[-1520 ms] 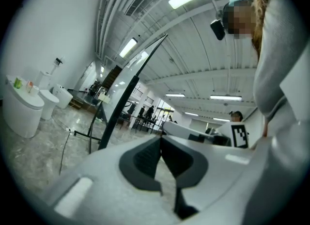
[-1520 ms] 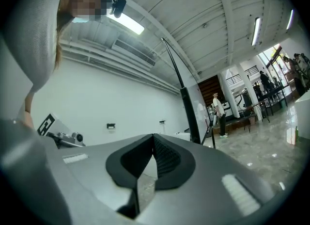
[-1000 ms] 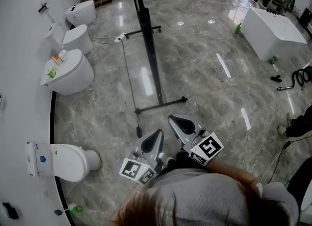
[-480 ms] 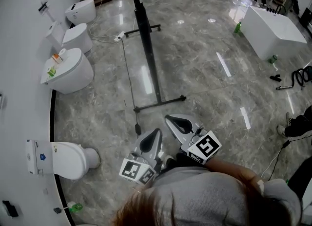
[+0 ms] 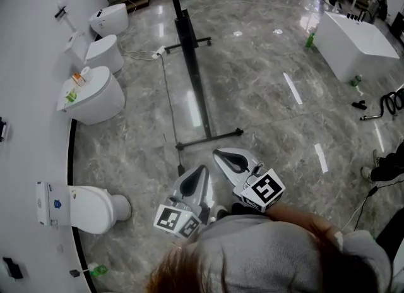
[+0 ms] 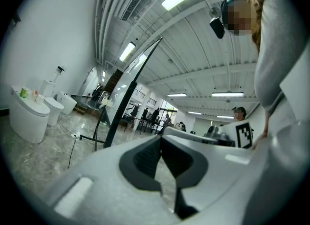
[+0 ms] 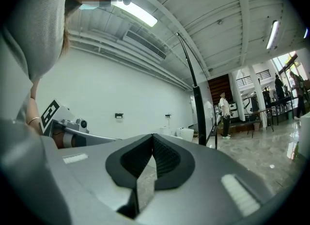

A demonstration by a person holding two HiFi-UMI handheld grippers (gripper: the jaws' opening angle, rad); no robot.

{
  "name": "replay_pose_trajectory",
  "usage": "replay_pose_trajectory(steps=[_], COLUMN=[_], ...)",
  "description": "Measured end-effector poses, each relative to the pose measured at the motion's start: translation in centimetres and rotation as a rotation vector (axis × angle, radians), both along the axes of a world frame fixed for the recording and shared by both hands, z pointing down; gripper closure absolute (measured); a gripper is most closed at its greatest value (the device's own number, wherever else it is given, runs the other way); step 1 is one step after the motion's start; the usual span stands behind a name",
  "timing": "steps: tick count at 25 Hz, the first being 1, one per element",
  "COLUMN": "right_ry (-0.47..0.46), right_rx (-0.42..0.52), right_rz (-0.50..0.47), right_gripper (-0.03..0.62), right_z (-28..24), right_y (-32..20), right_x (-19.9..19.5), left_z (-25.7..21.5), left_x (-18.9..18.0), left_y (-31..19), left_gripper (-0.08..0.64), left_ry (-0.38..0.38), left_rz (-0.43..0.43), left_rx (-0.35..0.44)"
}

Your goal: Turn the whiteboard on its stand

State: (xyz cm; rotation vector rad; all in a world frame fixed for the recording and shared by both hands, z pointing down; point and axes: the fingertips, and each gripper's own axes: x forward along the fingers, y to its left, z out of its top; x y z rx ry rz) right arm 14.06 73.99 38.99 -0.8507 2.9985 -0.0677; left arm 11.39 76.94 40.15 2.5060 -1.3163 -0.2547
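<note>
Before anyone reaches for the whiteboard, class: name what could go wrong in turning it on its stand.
1. A cable runs right beside the stand's near foot; stepping in or swinging the stand could snag it.
2. The left gripper and right gripper are both shut and empty; unless opened first, they may only push the whiteboard at its thin edge and slip.

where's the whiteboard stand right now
Head view, upper centre: the whiteboard stand is edge-on, a white toilet to its left, its near foot just ahead of the left gripper and right gripper.
</note>
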Motion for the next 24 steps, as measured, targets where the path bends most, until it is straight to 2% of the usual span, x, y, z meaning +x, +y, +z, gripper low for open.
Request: replay_pose_trajectory(steps=[10, 24], right_ry=[-0.005, -0.001], right_rx=[0.006, 0.021], right_rz=[0.003, 0.009], right_gripper=[0.588, 0.588], right_z=[0.1, -0.2], right_y=[0.6, 0.5], right_x=[0.7, 1.2], left_z=[-0.1, -0.6], left_x=[0.2, 0.7], left_y=[0.4, 0.3], left_gripper=[0.558, 0.558], left_ry=[0.022, 0.005], left_rz=[0.000, -0.002], left_rx=[0.004, 0.021])
